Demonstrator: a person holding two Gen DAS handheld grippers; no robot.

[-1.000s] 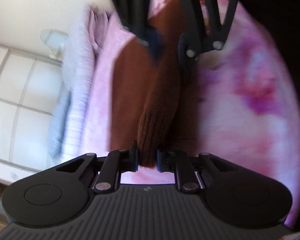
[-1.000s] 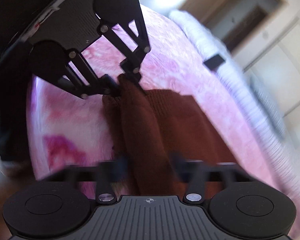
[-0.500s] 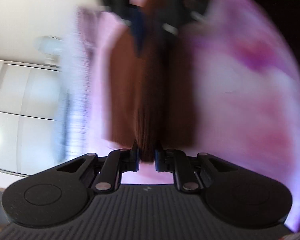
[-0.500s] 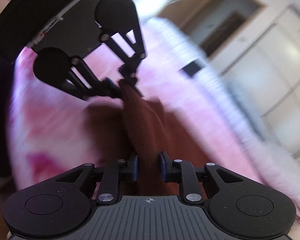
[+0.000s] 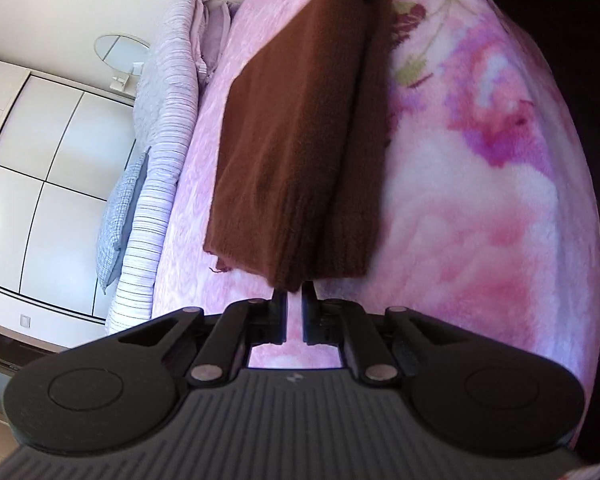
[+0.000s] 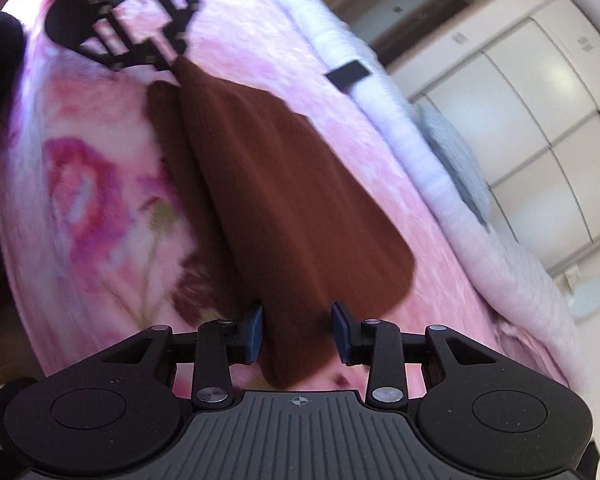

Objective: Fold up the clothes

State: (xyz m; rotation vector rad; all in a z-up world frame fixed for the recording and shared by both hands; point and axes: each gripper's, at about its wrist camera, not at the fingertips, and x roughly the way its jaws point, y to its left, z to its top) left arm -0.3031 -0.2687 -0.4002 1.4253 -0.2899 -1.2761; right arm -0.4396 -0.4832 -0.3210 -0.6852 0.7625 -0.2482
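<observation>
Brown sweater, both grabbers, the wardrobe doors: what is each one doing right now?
brown sweater: folded, lying on the pink blanket.
left gripper: nearly shut, pinching the sweater's edge.
right gripper: open, sweater between its fingers.
wardrobe doors: closed.

The brown knitted garment (image 5: pixel 300 140) hung doubled lengthwise, stretched taut from near to far above the pink floral blanket (image 5: pixel 480 200), its ribbed hem nearest.

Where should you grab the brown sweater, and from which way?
By the ribbed end of its raised fold, coming in lengthwise, low over the blanket. The sweater lies as a long doubled strip, so that ridge fits between two fingers; the left tool pinches it there.
</observation>
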